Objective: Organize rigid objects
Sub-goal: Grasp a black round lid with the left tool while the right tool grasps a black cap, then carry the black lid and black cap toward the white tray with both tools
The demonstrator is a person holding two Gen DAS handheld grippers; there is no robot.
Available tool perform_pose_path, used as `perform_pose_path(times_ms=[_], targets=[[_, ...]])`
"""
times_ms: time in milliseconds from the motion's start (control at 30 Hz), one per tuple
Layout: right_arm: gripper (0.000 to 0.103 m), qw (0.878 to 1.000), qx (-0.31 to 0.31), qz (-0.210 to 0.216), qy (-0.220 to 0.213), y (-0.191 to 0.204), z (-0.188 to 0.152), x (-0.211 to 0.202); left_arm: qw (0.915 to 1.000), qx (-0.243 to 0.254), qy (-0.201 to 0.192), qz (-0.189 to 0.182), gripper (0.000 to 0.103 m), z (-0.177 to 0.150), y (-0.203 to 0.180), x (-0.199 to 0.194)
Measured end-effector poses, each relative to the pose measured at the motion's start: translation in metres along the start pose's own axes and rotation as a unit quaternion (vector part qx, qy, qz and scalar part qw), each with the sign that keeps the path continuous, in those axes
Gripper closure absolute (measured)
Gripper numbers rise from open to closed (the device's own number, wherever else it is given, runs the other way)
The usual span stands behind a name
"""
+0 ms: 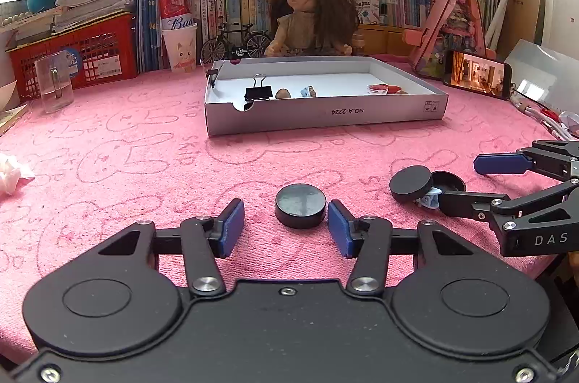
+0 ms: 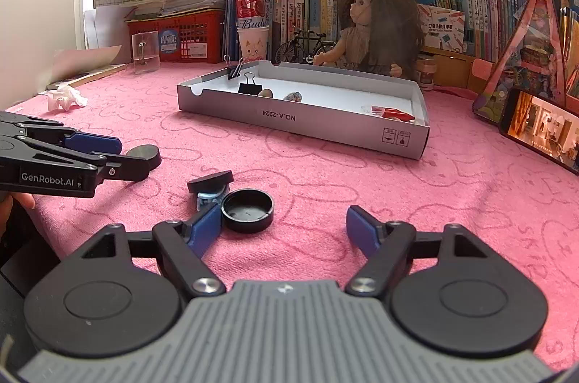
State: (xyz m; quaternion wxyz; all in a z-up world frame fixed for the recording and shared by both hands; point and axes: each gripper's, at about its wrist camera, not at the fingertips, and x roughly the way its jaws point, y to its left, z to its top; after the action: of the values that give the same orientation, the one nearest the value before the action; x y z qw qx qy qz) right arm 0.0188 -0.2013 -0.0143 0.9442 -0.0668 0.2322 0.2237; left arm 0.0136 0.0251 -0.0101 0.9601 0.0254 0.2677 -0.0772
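A black round puck [image 1: 300, 205] lies on the pink cloth between the open jaws of my left gripper [image 1: 286, 224], closer to the right pad; it also shows in the right wrist view [image 2: 144, 155]. My right gripper [image 2: 284, 229] is open and empty; its left finger touches an upturned black lid [image 2: 248, 209]. A second black disc [image 2: 211, 182] leans on a small light-blue object [image 2: 210, 196]. The white cardboard tray [image 1: 325, 115] holds a black binder clip [image 1: 258, 92], a brown stone [image 1: 282, 93], a blue piece [image 1: 308, 91] and a red item [image 1: 383, 89].
A doll [image 1: 311, 17], toy bicycle [image 1: 237, 44], books, a red basket [image 1: 76, 53] and a cup with a can [image 1: 180, 46] line the back. A glass [image 1: 54, 84] stands left, a phone [image 1: 477, 73] right. Crumpled tissue [image 2: 67, 97] lies at the left.
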Motion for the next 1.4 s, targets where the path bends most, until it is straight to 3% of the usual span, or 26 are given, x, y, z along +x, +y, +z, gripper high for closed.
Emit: perform_pose_path(times_ms=[67, 200, 300, 1400], targets=[[0.027, 1.0, 0.0, 0.002, -0.002, 0.001, 0.0, 0.001, 1.0, 0.003, -0.001, -0.001, 0.06, 0.0, -0.001, 0.0], [0.053, 1.0, 0.006, 0.001, -0.009, 0.003, 0.001, 0.001, 0.9999, 0.01, -0.002, -0.009, 0.073, 0.001, -0.005, 0.0], [0.064, 1.0, 0.013, 0.001, -0.012, 0.003, 0.003, 0.002, 0.9998, 0.015, -0.001, -0.01, 0.075, 0.002, -0.007, 0.001], [0.066, 0.998, 0.031, -0.035, -0.04, -0.005, 0.022, -0.001, 0.9998, -0.006, -0.021, 0.0, 0.075, 0.028, -0.002, 0.001]])
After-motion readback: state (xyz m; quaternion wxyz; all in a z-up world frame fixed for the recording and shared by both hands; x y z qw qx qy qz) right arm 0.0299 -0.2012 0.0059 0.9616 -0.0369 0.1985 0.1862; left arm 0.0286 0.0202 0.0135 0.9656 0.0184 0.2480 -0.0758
